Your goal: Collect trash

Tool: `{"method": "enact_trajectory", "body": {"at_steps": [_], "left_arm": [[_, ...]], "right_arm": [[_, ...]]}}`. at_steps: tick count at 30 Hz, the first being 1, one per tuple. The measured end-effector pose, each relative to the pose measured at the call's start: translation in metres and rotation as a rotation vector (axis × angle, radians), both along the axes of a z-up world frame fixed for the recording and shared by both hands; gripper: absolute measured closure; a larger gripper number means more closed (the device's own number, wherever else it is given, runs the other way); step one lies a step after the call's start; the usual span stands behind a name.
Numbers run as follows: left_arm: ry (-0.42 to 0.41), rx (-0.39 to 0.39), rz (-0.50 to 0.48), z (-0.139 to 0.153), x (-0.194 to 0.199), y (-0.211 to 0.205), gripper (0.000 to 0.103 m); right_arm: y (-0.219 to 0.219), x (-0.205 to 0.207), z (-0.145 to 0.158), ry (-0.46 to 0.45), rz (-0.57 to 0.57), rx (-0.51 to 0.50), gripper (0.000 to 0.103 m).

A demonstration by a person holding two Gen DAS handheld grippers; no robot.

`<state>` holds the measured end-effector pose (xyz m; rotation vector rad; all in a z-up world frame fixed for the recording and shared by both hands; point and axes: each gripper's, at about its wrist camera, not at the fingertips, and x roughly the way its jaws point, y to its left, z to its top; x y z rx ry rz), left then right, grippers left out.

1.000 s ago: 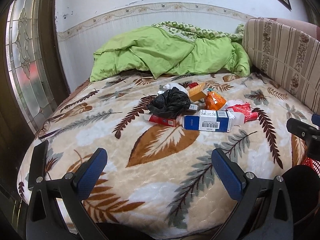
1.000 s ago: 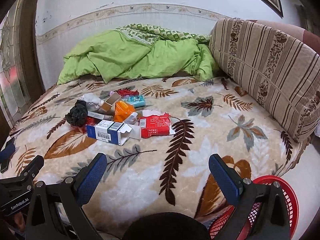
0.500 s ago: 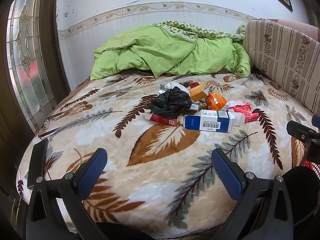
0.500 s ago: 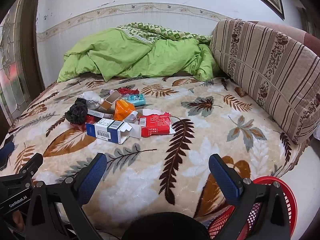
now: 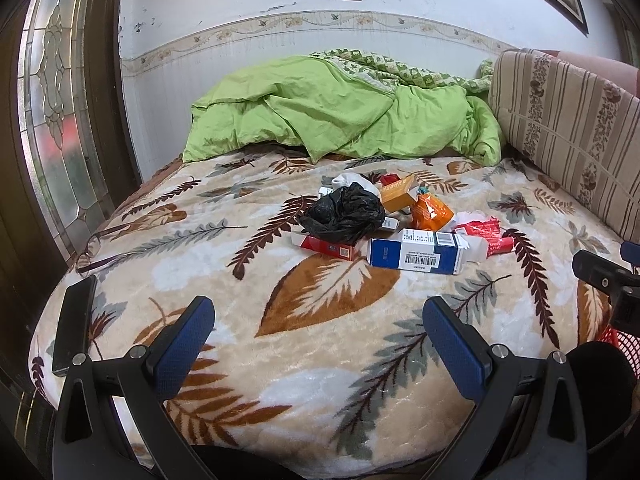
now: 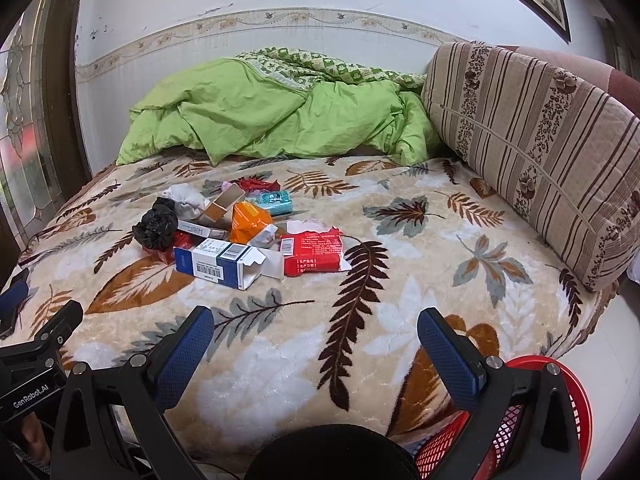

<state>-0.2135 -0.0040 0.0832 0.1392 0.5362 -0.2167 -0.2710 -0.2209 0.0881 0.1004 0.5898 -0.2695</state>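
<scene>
Both hand-held grippers, left [image 5: 318, 332] and right [image 6: 316, 332], gape wide and empty. Trash [image 6: 240, 236] lies piled on the bed [image 6: 400, 320], ahead and left of the right one; the basket [image 6: 560, 412] sits below-right. Best start with the nearest box [image 6: 218, 262], pinching its narrow sides.

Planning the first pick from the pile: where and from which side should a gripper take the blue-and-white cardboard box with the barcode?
Grip the blue-and-white cardboard box across its narrow width near the middle, coming from above on the near side. It lies flat at the pile's front edge with nothing on top. Its right end has open flaps, which would likely crush. The right gripper, open, looks closest.
</scene>
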Motion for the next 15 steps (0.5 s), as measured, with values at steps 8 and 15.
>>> {"method": "enact_trajectory", "body": {"at_steps": [8, 15], "left_arm": [[0.021, -0.061, -0.004, 0.025, -0.002, 0.008, 0.000], [0.020, -0.056, -0.002, 0.030, -0.003, 0.009, 0.000]], "right_arm": [[0.009, -0.004, 0.019, -0.009, 0.062, -0.004, 0.001], [0.015, -0.005, 0.028, -0.010, 0.079, 0.001, 0.001]]}}
